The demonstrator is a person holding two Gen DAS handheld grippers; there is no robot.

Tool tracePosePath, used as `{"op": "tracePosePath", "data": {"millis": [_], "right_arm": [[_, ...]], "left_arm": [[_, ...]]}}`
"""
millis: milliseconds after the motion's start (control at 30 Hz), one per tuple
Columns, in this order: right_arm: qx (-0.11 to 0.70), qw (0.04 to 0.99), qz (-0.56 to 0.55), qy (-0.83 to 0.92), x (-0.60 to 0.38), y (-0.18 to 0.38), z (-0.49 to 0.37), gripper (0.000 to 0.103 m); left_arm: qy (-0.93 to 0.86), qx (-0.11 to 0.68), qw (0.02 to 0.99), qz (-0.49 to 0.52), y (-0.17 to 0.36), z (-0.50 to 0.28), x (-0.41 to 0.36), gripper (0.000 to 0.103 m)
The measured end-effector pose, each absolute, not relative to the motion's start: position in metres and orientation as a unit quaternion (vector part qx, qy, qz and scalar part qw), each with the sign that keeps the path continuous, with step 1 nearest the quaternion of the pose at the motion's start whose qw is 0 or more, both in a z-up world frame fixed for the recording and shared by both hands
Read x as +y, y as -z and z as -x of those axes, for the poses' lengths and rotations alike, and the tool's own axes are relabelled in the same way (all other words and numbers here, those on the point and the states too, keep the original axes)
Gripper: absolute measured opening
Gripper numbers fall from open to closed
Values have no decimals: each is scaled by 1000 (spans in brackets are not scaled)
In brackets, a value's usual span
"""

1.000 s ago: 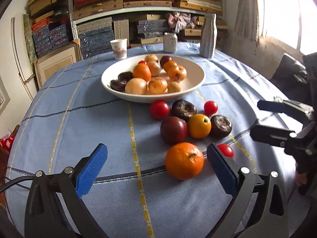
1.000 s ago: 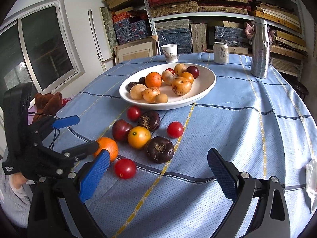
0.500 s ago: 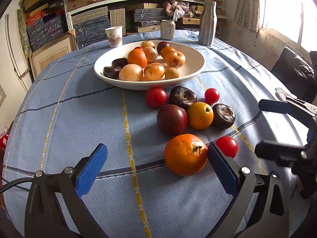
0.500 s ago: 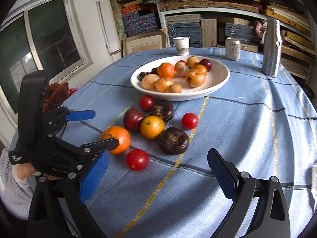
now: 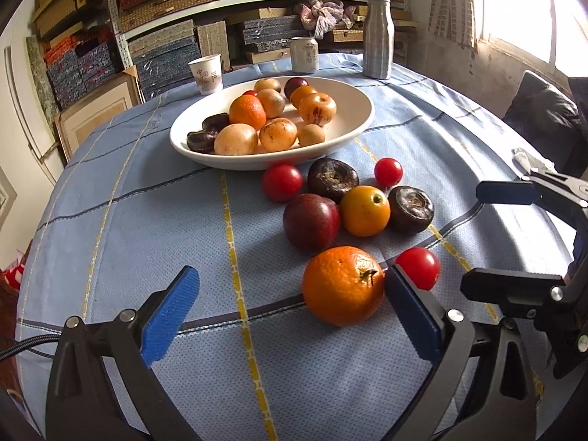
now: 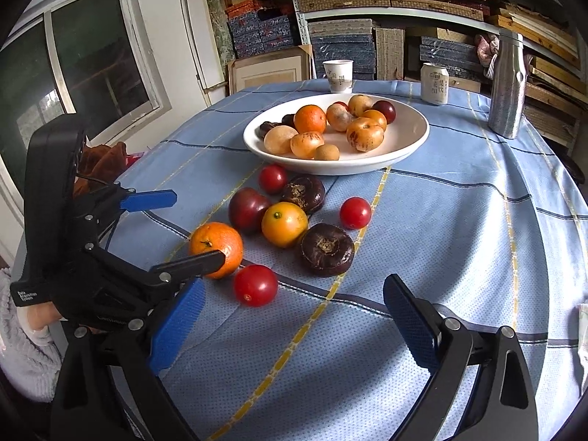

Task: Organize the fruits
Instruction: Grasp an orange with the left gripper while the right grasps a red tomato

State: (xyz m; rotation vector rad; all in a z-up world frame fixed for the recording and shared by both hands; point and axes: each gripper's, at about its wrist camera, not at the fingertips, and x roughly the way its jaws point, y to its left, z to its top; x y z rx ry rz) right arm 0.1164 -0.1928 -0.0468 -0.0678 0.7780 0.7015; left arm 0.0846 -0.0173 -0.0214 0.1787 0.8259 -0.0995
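Left wrist view: the left gripper [image 5: 290, 305] has its blue fingers [image 5: 167, 321] spread wide and low over the surface [image 5: 110, 228], which is covered in a blue checked cloth. A large orange [image 5: 341, 284] sits on the cloth just inside the right-hand finger, close to it but whether it touches cannot be told; nothing is pinched. A small red tomato [image 5: 419, 266] lies just beyond that finger. Farther toward the middle of the surface lie a dark red plum [image 5: 310, 220], a yellow-orange fruit [image 5: 364, 209], two dark brown fruits [image 5: 409, 207], and two more red tomatoes [image 5: 281, 182], all loose on the cloth beside a white bowl [image 5: 352, 136] already holding a heap of fruit. At the far edge of the surface stand a paper cup [image 5: 206, 73], a can [image 5: 304, 54] and a metal bottle [image 5: 377, 36]. Right wrist view shows the right gripper [image 6: 294, 325] with its fingers [image 6: 176, 325] also spread and empty, held above the near edge of the surface, with the left gripper's fingers reaching around the orange.
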Motion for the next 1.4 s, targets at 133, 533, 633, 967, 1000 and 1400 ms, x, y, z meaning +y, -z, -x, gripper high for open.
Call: {"op": "tracePosePath", "data": {"millis": [133,533,633,967,1000,1400], "right_arm": [[374,864,35,-335,-192,48,-116,98],[377,862,34,-338,-192,48,-116,98],[377,861,35,-338,-191,49,-116,98],[382,848,73,-359,-174,53,-108,76],[384,845,84,-364,-169,54,-106,75],[404,827,95,-380,-148,60,-116,34]], "left_arm": [[68,396,910,-102,21,-83,-26,83],[113,388,907,-117,20,-76,-40,44],[105,388,909,-110,20,-77,-37,43],[56,372,924,-60,8,-77,-2,43],[55,373,924,-60,8,-77,-1,43],[57,380,920,-70,12,-79,-7,43]]}}
